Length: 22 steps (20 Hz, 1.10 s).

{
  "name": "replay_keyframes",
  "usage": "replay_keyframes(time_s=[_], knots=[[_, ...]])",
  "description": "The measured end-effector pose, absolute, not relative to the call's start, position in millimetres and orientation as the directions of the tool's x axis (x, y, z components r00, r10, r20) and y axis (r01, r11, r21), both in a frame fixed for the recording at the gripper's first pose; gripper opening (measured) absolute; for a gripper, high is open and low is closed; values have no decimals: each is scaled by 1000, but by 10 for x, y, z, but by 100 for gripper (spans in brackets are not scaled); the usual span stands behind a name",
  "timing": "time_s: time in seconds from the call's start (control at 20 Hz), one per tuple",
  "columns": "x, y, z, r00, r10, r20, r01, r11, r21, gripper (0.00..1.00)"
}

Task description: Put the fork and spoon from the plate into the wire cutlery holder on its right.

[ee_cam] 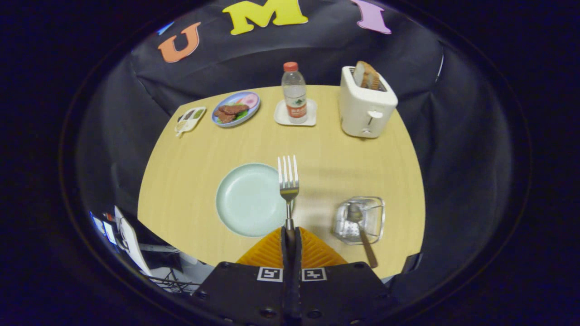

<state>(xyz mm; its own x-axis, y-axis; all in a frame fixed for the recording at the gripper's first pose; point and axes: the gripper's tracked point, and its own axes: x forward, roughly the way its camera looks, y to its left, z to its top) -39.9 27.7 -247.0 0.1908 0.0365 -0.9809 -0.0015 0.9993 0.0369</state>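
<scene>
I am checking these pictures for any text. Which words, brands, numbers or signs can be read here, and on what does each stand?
No text here can be read.
Bottle: its label has print, too small and blurred.
Gripper, shut on the fork: two square black-and-white markers, no words.
Toaster, plate, holder: no writing seen.

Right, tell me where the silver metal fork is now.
In the gripper view, the silver metal fork stands clamped by its handle in the shut gripper, tines pointing ahead, over the pale green round plate's right rim, left of the wire cutlery holder.
</scene>
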Motion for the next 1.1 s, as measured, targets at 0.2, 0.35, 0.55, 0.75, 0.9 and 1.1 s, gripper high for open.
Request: replay_keyframes(time_s=[0.2, 0.35, 0.55, 0.75, 0.9, 1.1], knots=[[-550, -289, -2347, 146, -2, -989, 20, 1000, 1, 0], [-648, -528, -2416, 83, -1, -997, 49, 999, 3, 0], [-747, -722, -2562, 8, 22, -1000, 90, 996, 22, 1], [-716, -742, -2626, -2, 35, -999, 96, 995, 35, 1], [-749, -697, -2682, -24, 58, -998, 113, 992, 55, 3], [-772, -683, -2785, -40, 61, -997, 127, 990, 55, 6]])
